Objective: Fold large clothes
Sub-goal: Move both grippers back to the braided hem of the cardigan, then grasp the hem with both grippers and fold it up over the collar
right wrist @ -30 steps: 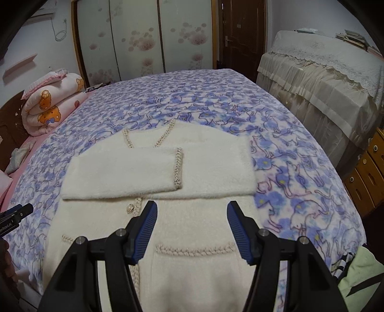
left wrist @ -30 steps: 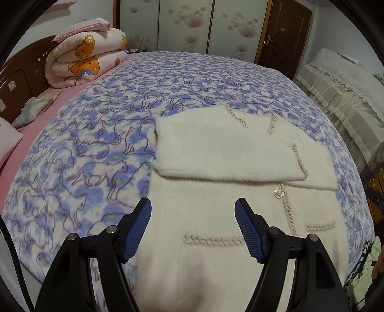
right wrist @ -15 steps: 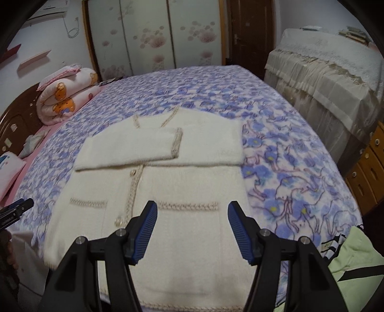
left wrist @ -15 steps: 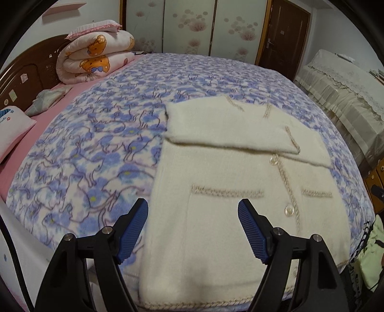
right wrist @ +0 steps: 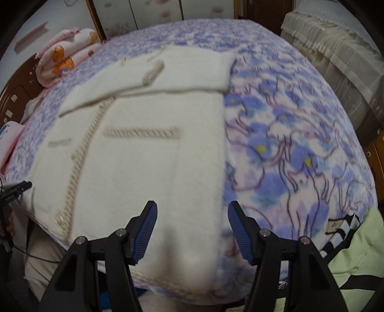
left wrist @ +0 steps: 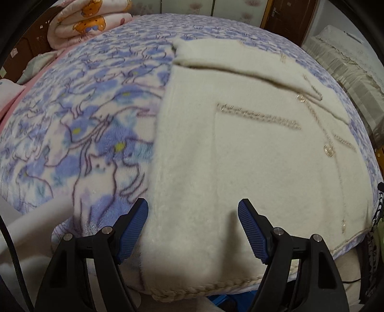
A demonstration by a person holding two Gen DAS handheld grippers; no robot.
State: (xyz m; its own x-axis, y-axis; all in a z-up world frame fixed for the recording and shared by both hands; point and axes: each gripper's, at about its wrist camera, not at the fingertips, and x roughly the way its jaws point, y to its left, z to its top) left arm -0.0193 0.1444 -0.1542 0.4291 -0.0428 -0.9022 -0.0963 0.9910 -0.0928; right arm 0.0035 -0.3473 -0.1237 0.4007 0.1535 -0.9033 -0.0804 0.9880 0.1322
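Observation:
A cream fleece cardigan (left wrist: 240,156) lies flat and front up on the bed, its sleeves folded (left wrist: 240,60) across the chest. Braided trim marks its pockets, its button band and its hem (left wrist: 204,288), which lies at the bed's near edge. My left gripper (left wrist: 192,204) hangs open just above the cardigan's lower left corner, one finger over the blanket and one over the fleece. In the right wrist view my right gripper (right wrist: 192,205) stands open over the cardigan's (right wrist: 144,168) lower right corner, straddling its side edge. Neither gripper holds anything.
A blue and lilac cat-print blanket (left wrist: 84,108) covers the bed. A rolled bear-print quilt (left wrist: 88,21) sits at the far left by the headboard. A pale green garment (right wrist: 355,252) lies off the bed's near right corner. Cloth-covered furniture (right wrist: 336,48) stands to the right.
Both grippers have come down and back toward the bed's near edge, so the cardigan's hem now sits right under them. The left jaws stand slightly wider than before.

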